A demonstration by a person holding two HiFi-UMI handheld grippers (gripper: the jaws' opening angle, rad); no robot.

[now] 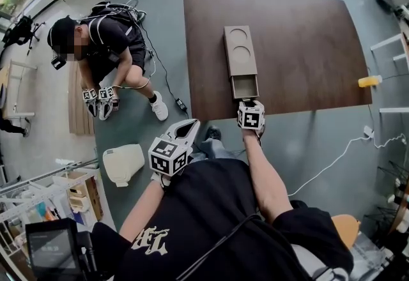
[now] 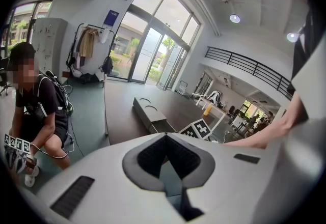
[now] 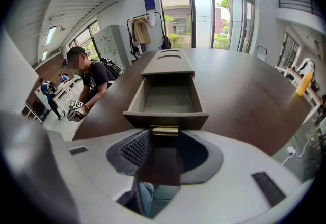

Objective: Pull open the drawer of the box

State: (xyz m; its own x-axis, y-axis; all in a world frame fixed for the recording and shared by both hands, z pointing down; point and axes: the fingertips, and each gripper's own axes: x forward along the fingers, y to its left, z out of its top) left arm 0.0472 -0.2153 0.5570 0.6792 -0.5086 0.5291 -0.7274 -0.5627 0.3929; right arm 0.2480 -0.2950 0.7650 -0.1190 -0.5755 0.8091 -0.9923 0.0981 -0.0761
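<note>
Clamped with the right gripper (image 3: 164, 142) on the small brass-coloured handle (image 3: 165, 130) at the front of the drawer (image 3: 167, 96), one jaw pressed to each side of it. Drawer standing partly out of the box (image 1: 238, 50), straight ahead of that gripper and touching it only at the handle. Box lying lengthwise on the brown bench (image 1: 307, 37), open end close to the bench's near edge and facing the person. Off the bench to the left, well apart from the box: the left gripper (image 1: 192, 122), jaws closed together, held up in front of the person's waist. Counted: one box, one drawer, one handle, two round hollows (image 1: 236, 35) in the box top, two grippers in hand. Also one yellow bottle (image 1: 370, 80) at the bench's right edge, well apart from the box.
</note>
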